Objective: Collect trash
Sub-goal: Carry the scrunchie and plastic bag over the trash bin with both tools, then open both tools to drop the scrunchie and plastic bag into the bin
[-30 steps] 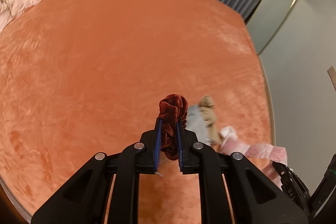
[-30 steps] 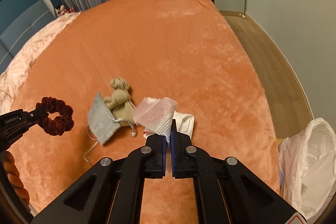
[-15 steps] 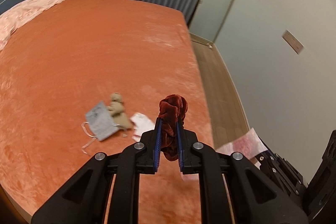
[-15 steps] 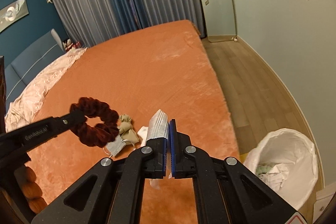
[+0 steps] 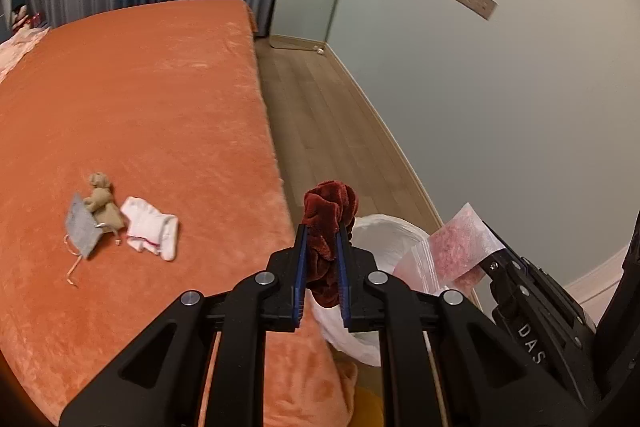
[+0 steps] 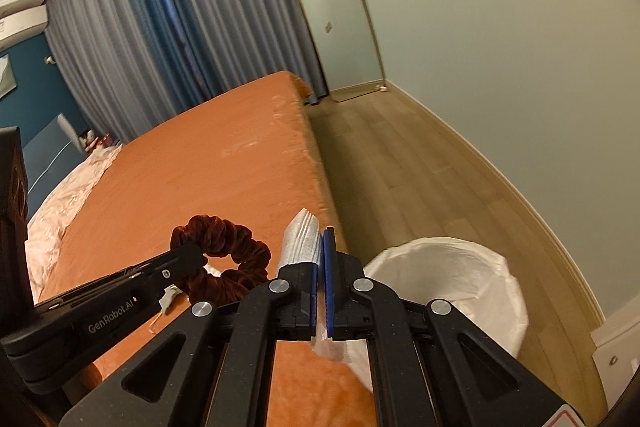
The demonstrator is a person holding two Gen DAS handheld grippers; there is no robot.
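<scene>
My left gripper (image 5: 321, 239) is shut on a dark red velvet scrunchie (image 5: 330, 213), held in the air by the bed's corner; the scrunchie also shows in the right wrist view (image 6: 228, 259). My right gripper (image 6: 320, 247) is shut on a clear zip bag with pink contents (image 5: 460, 247), seen edge-on in its own view (image 6: 302, 243). A bin lined with a white bag (image 6: 448, 291) stands on the floor just right of the bed, below both grippers. A white sock (image 5: 150, 227), a grey pouch (image 5: 82, 227) and a tan cloth bundle (image 5: 102, 199) lie on the orange bedspread (image 5: 140, 107).
Wooden floor (image 6: 400, 155) runs between the bed and the pale wall. Grey-blue curtains (image 6: 180, 27) hang behind the bed. A leaning mirror (image 6: 336, 19) stands in the far corner. A pink quilt (image 6: 60, 195) lies at the bed's left.
Both grippers have swung right, from over the bed to above the bin, carrying the scrunchie and the zip bag. The sock, pouch and bundle stay on the bed.
</scene>
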